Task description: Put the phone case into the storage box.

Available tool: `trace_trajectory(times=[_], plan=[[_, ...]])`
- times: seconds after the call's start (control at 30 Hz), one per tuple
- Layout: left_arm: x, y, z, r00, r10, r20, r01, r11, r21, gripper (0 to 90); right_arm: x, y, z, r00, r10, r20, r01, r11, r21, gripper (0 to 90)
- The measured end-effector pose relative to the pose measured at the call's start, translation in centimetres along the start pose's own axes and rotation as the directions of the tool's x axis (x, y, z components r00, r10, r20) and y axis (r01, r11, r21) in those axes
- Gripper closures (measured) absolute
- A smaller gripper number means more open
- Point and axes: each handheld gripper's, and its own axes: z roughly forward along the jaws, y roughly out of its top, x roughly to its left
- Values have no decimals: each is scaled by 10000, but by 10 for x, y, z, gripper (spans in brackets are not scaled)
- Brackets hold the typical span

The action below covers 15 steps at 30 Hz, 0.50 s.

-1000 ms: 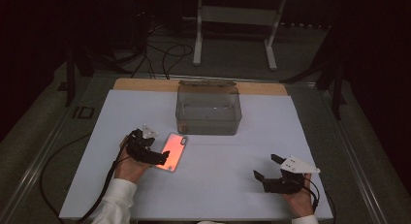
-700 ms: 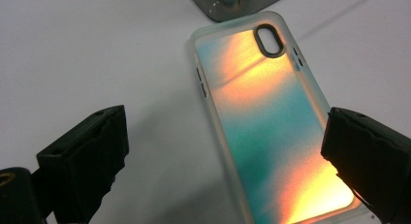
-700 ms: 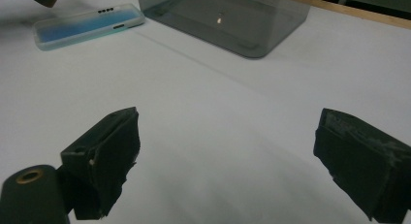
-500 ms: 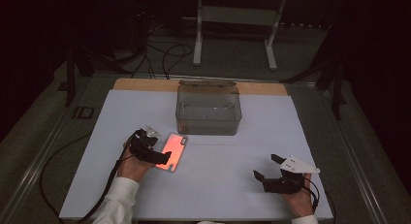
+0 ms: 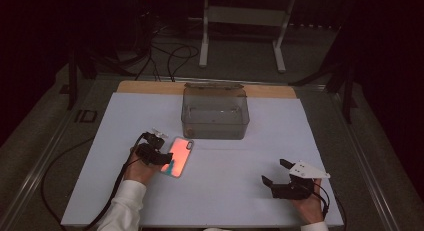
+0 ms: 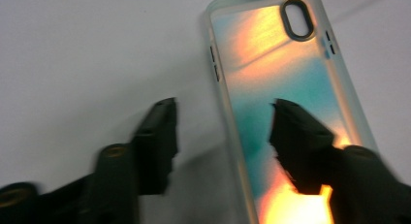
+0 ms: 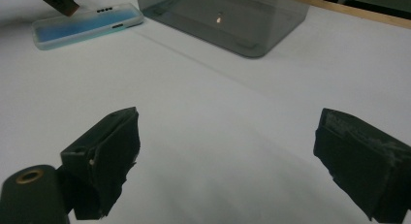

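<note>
A translucent phone case (image 5: 179, 155) with an orange and teal sheen lies flat on the white board, camera hole away from the hand. My left gripper (image 5: 161, 158) sits at its near-left edge. In the left gripper view the jaws (image 6: 224, 107) straddle the long edge of the case (image 6: 286, 64), one finger over the board, the other over the case's back. They have just been closing, with gaps still showing on both sides. My right gripper (image 5: 274, 171) rests open at the front right with only bare board between its jaws (image 7: 228, 122).
A clear plastic box (image 5: 215, 113) stands behind the case at mid-table, also in the right gripper view (image 7: 223, 18). A wooden strip (image 5: 270, 91) runs along the board's far edge. Cables and a metal stand (image 5: 240, 36) lie on the floor beyond.
The left gripper's jaws have narrowed around the case's edge and the hand has crept slightly toward it. The case and the right gripper have stayed put.
</note>
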Motion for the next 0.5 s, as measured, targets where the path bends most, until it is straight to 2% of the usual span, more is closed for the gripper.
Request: trace_trajectory(times=[0.1, 0.3, 0.4, 0.5], plan=[[1, 1, 2, 9994, -157, 313, 152, 9998, 149, 596, 0, 0, 0, 10000, -2, -25, 2, 10000, 14, 92], [3, 2, 7, 9969, -473, 636, 448, 9982, 409, 756, 0, 0, 0, 10000, -9, -31, 9, 10000, 2, 92], [3, 1, 10, 9964, -559, 635, 525, 9972, 538, 822, 0, 0, 0, 10000, -1, -20, 1, 10000, 4, 93], [2, 3, 10, 9977, -468, 491, 436, 9969, 648, 862, 0, 0, 0, 10000, 37, -37, -37, 10000, 8, 92]])
